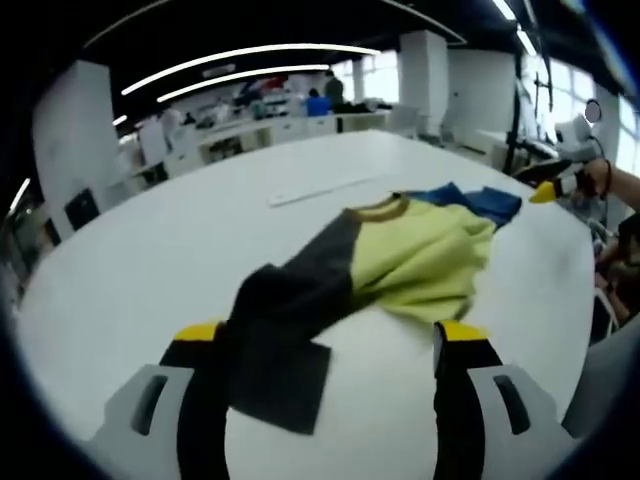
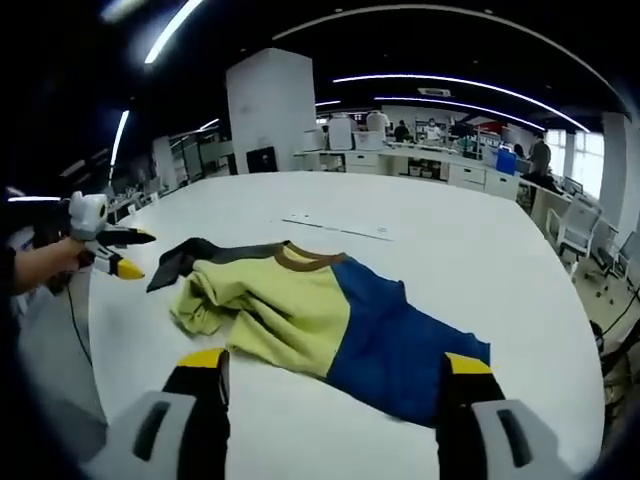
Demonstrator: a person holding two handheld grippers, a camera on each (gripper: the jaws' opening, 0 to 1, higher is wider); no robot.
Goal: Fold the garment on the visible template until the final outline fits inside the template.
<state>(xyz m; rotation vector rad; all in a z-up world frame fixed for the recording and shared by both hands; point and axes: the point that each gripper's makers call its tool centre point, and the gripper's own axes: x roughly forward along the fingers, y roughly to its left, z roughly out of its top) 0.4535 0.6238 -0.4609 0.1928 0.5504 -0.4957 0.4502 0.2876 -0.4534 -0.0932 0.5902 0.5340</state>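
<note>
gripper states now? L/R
Left gripper: open, empty, over the garment's dark sleeve.
Right gripper: open, empty, near the garment's blue side.

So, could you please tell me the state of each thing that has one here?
Garment: crumpled and unfolded, lying on the white table.
Left gripper: open, empty, with a dark sleeve lying between its fingers.
Right gripper: open, empty.

Each gripper has two black jaws with yellow tips, set on pale grey housings with dark oval slots. Seen from across the tabletop [image 1: 150, 230], the right gripper [image 1: 548, 190] and the left gripper [image 2: 125, 252] show yellow-tipped jaws; the left one's body is white.
</note>
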